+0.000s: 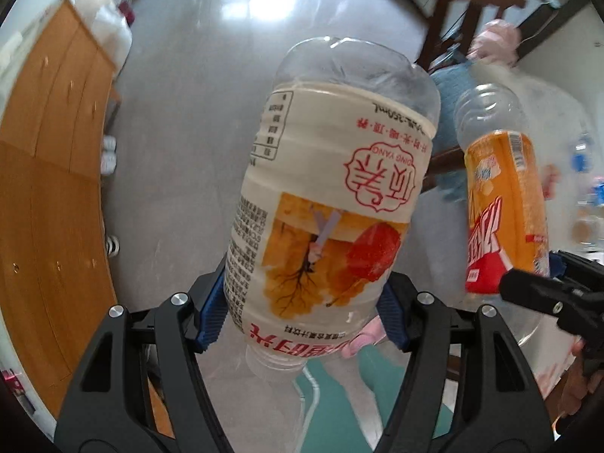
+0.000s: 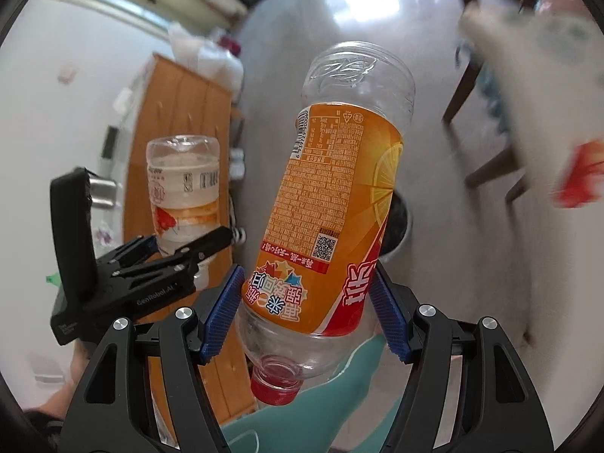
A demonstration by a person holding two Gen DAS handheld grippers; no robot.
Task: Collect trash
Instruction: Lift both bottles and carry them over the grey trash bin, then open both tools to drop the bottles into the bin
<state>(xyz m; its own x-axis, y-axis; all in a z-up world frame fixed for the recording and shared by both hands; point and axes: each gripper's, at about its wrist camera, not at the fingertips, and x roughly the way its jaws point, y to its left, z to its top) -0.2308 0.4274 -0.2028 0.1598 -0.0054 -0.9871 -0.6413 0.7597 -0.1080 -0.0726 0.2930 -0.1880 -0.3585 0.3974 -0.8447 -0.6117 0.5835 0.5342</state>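
Observation:
My left gripper [image 1: 302, 304] is shut on a clear bottle with a cream label [image 1: 332, 173], held neck toward the camera, blue pads pressing both sides. My right gripper [image 2: 305, 304] is shut the same way on a clear bottle with an orange label [image 2: 339, 188] and a red cap. Each view shows the other hand too. The orange bottle [image 1: 502, 196] and right gripper [image 1: 536, 271] appear at the right of the left wrist view. The cream bottle [image 2: 185, 188] and left gripper [image 2: 188, 243] appear at the left of the right wrist view. Both bottles hang over grey floor.
A wooden cabinet [image 1: 49, 188] stands at the left with white bags [image 1: 109, 34] beyond it. A dark wooden chair [image 1: 464, 11] is at the far right. A dark round container [image 2: 398, 222] sits on the floor behind the orange bottle. The person's teal trouser leg [image 1: 339, 396] is below.

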